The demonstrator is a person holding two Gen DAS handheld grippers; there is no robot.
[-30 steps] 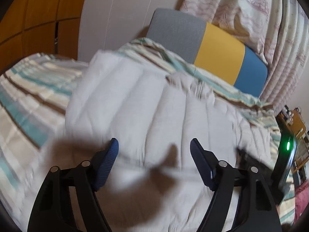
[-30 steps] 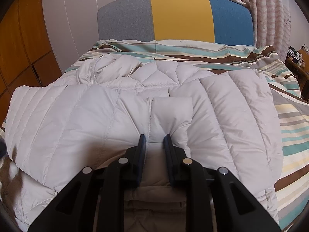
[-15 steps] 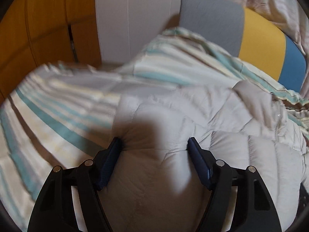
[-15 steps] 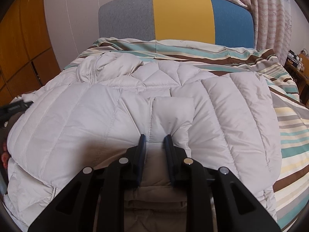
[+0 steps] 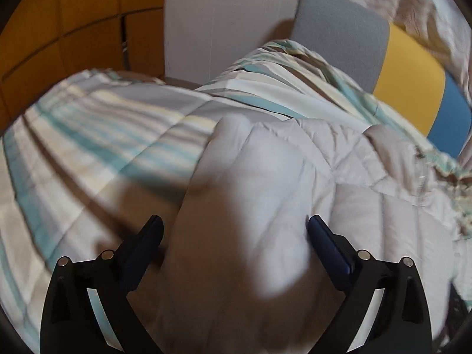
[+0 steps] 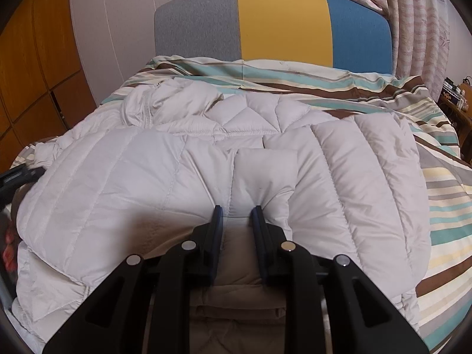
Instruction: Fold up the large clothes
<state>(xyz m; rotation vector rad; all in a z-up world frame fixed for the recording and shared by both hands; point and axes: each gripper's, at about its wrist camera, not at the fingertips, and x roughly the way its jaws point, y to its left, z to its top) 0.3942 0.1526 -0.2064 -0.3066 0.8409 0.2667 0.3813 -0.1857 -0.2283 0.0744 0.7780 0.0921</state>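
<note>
Pinched at lower centre by the right gripper (image 6: pixel 236 211), the jacket (image 6: pixel 354 177) risks unfolding where just-widened left gripper (image 5: pixel 234 230) jaws straddle it ungripped.

No legible txt or labels anywhere.

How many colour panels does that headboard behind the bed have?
3 on the headboard: grey panel on the left, yellow panel in the middle, blue panel on the right. Bedding hides its lower edge.
</note>
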